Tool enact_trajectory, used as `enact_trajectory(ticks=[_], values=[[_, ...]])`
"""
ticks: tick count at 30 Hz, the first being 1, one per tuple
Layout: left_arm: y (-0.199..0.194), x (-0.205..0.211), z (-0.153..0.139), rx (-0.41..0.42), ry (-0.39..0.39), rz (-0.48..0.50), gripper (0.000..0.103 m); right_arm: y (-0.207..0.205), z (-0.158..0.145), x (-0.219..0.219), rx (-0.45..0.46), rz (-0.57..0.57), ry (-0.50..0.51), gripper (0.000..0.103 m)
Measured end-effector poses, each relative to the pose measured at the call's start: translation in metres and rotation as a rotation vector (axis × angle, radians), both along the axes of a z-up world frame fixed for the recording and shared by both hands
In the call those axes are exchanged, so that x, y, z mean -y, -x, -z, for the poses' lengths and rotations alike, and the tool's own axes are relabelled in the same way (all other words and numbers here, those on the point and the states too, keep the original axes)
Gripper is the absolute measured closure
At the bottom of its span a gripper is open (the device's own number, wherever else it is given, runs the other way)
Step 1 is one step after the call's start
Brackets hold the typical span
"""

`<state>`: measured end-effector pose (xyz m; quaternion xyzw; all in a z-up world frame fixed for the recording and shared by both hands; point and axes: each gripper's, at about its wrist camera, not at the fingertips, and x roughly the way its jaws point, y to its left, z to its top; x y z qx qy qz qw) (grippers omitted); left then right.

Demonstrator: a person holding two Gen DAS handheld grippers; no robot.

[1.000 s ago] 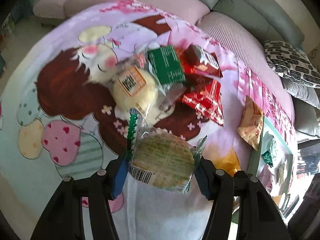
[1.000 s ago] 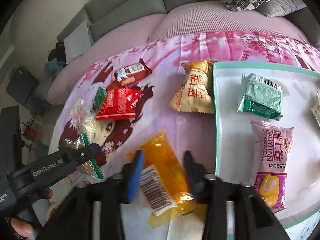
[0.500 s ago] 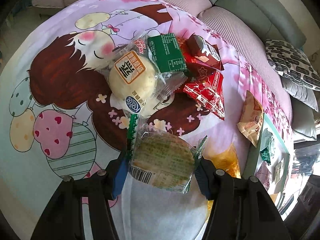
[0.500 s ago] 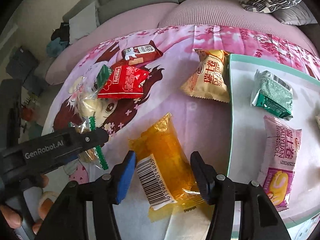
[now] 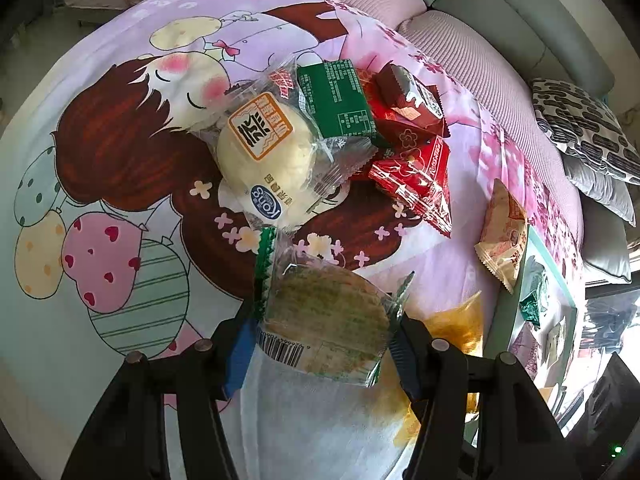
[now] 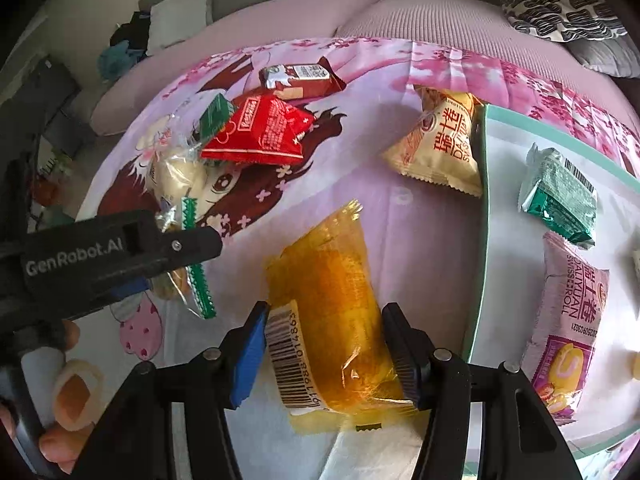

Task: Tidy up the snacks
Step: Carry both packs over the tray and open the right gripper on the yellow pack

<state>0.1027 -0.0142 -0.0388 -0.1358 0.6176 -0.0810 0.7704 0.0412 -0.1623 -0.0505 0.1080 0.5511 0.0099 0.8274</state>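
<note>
Item 1. Cartoon-printed pink fabric cloth (image 6: 400, 216), soft and matt, spread over a rounded surface; carries all loose snacks.

Item 2. Flat white tray with mint-green rim (image 6: 482, 216) at the cloth's right edge. Holds a green foil packet (image 6: 560, 196) and a pink Swiss-roll wrapper (image 6: 568, 312).

Item 3. Orange translucent film packet with a white barcode label (image 6: 340, 312). Oblong, glossy, crinkled; long axis runs roughly along the right tool's fingers, slightly tilted. Lies just left of the tray rim, between the fingers of the right tool (image 6: 328, 352), which sit against or very near its sides; whether they already pinch it I cannot tell. The tray lies directly to this tool's right, so the right hand is the nearer carrier.

Item 4. Round flat cake in clear film with green serrated edge (image 5: 326, 320). Pinched across its width by the left tool (image 5: 320, 348), above the cloth's near edge, well apart from the tray.

Item 5. Pile toward the cloth's far side: pale round bun in clear wrapper (image 5: 268, 160), red foil packet (image 5: 416, 180), green flat packet (image 5: 340, 104), brown bar wrapper (image 5: 412, 96).

Item 6. Cream pillow packet with red characters (image 6: 444, 144), touching the tray's far-left corner.
</note>
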Motion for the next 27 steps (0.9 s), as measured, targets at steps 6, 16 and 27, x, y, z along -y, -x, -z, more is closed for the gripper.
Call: enact_trajectory(ticks=[6, 16, 27], values=[[0.000, 0.000, 0.000, 0.000, 0.000, -0.001, 0.041, 0.002, 0.004, 0.008, -0.009, 0.042, 0.010, 0.042], [0.000, 0.000, 0.001, -0.003, -0.001, -0.003, 0.041, 0.000, 0.002, 0.016, 0.000, 0.070, 0.014, 0.055], [0.001, 0.004, -0.005, 0.023, 0.012, 0.009, 0.041, 0.005, -0.016, 0.019, 0.064, 0.092, -0.023, 0.060]])
